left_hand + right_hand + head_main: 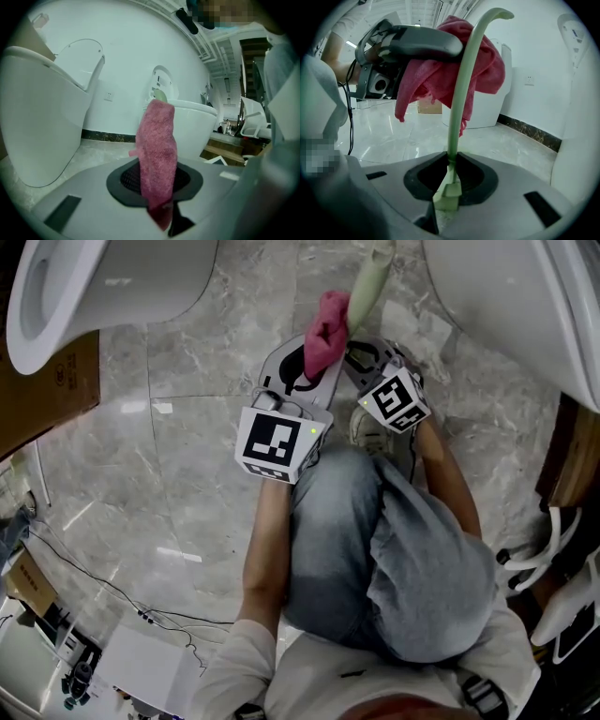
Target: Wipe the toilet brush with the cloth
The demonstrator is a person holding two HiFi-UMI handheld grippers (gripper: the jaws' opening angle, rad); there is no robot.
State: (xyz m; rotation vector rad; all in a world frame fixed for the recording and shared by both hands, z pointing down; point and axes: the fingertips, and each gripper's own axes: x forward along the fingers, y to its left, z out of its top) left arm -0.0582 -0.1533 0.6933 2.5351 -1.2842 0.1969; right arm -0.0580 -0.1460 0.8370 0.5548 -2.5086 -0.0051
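My left gripper (309,367) is shut on a pink cloth (324,326). In the left gripper view the cloth (157,150) stands up from between the jaws (161,219). My right gripper (361,352) is shut on the pale green handle of the toilet brush (369,282). Seen from the right gripper (447,197), the curved handle (461,93) rises from the jaws. The cloth (436,75) is draped against its upper part, and the left gripper's finger (422,41) reaches in from the left. The brush's tip (161,95) peeks out above the cloth.
White toilets stand at the left (103,282) and the right (511,296) on the grey marble floor. A cardboard box (56,395) sits by the left one. Cables (94,577) run over the floor at lower left. The person's bent knees fill the lower middle.
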